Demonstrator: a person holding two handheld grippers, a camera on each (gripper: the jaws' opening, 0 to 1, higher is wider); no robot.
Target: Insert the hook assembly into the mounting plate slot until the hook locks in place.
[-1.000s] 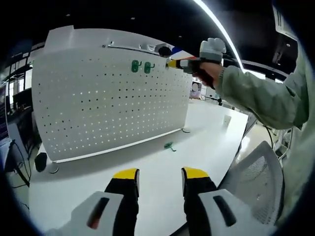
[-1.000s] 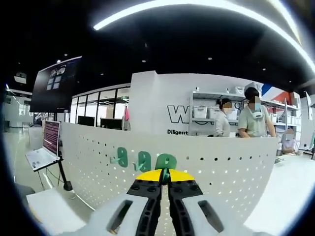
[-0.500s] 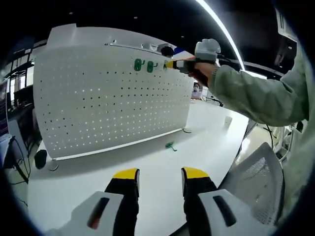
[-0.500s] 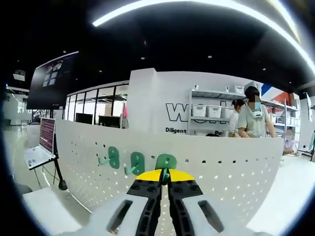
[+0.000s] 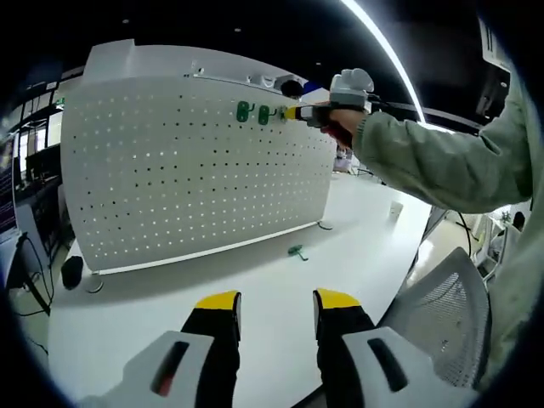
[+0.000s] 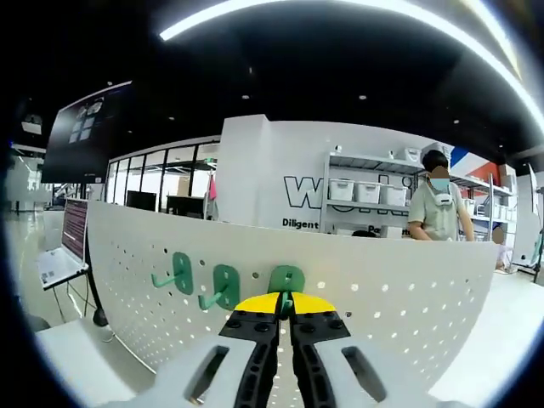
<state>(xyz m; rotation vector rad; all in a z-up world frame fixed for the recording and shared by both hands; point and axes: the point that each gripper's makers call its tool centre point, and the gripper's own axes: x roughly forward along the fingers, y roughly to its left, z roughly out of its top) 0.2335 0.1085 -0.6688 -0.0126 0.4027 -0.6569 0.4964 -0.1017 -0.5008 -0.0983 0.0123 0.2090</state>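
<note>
A white pegboard stands upright on the white table. Two green hooks hang near its top edge. In the right gripper view those two hooks stick out of the pegboard, and a third green hook sits against the board, pinched between my right gripper's yellow tips. In the left gripper view the right gripper is held by a gloved hand at the board's top. One more green hook lies on the table. My left gripper hovers open over the table.
A person's green sleeve crosses the upper right of the left gripper view. A mesh office chair stands at the table's right edge. Behind the pegboard are shelves with bins, a laptop on a stand and a person.
The right gripper has carried its hook closer to the pegboard, beside the two mounted hooks. The left gripper has stayed open and nearly still.
</note>
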